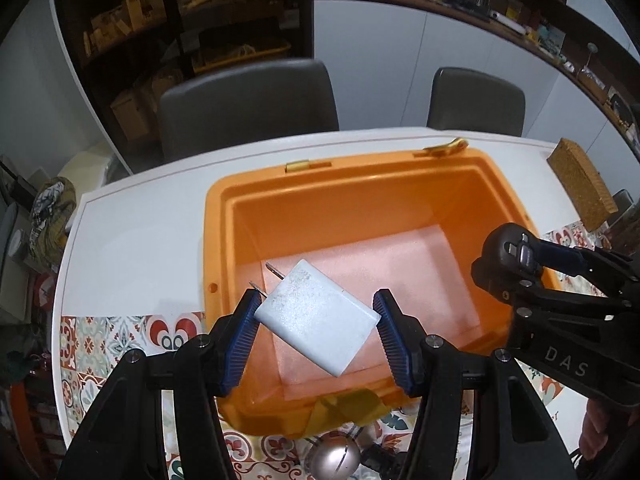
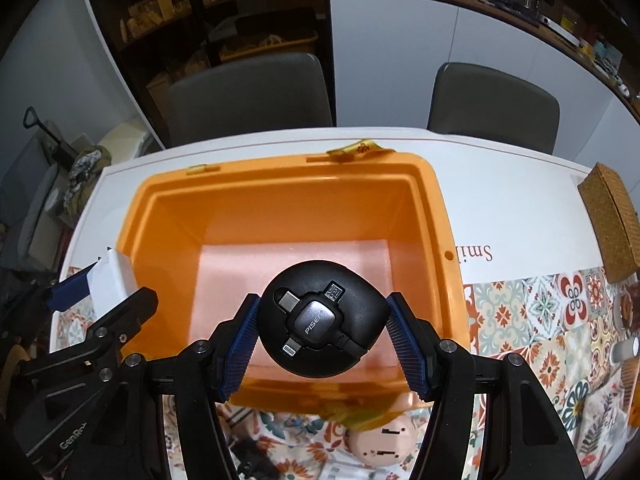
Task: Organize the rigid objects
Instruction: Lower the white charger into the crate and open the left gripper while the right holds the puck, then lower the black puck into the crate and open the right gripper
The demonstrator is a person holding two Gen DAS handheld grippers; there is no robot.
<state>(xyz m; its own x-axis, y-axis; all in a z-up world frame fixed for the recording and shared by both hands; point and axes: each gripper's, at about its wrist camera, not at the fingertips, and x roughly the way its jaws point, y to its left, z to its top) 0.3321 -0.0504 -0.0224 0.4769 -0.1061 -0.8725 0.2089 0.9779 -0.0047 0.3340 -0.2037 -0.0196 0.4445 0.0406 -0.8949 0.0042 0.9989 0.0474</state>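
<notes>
An orange plastic bin stands open on the white table, its pale floor bare. My left gripper is shut on a white wall charger with two metal prongs, held tilted above the bin's near left part. My right gripper is shut on a round black multi-plug cable reel, held above the bin's near edge. The right gripper with the black reel shows at the right of the left wrist view. The white charger shows at the left of the right wrist view.
Two grey chairs stand behind the table. A woven brown box sits at the right. A patterned cloth covers the near table. A silver round object and a pink one lie below the bin.
</notes>
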